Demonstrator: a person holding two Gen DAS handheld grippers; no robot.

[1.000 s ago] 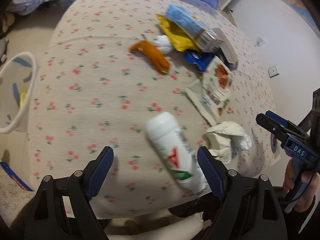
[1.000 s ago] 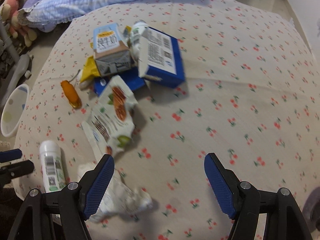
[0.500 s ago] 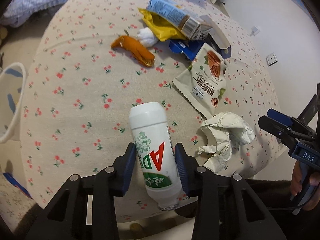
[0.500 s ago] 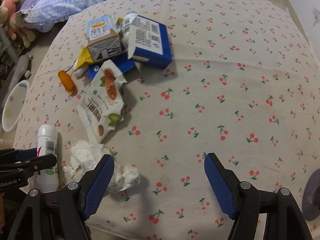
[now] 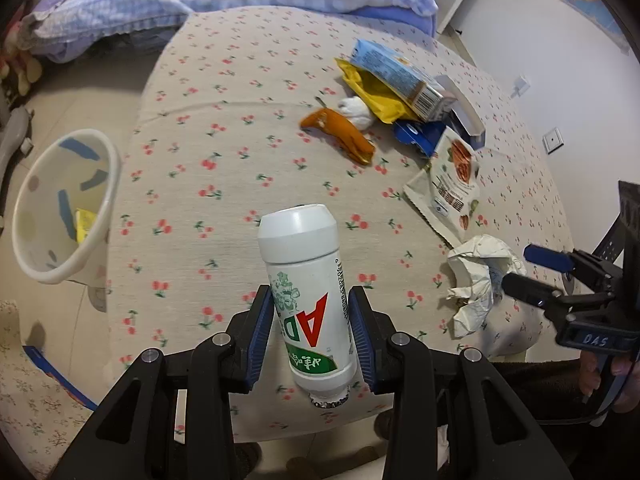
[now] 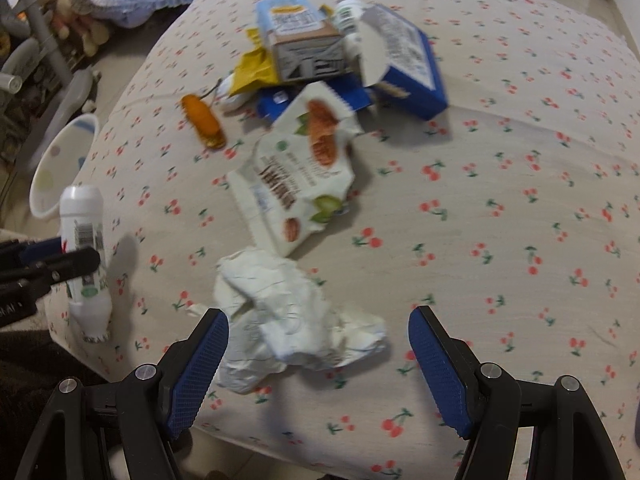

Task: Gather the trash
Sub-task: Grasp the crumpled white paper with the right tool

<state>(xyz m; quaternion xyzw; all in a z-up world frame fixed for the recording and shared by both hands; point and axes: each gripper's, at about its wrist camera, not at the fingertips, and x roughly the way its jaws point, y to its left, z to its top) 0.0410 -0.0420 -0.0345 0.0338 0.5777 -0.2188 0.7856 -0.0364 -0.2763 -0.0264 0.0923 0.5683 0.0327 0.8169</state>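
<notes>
The left tongs (image 5: 311, 330) had just closed and stood clamped on the white bottle (image 5: 308, 280), lifted above the near edge of the table (image 5: 224, 184). The right tongs (image 6: 318, 364) stood wide apart, straddling the crumpled paper (image 6: 288, 320) beside the bottle, pads not pressing it.

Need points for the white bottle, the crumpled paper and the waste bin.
white bottle (image 5: 308, 280), left wrist view, on the printed label at mid-body.
crumpled paper (image 6: 288, 312), right wrist view, on the middle of the wad.
waste bin (image 5: 114, 168), left wrist view, on its white rim nearest the bed.
</notes>
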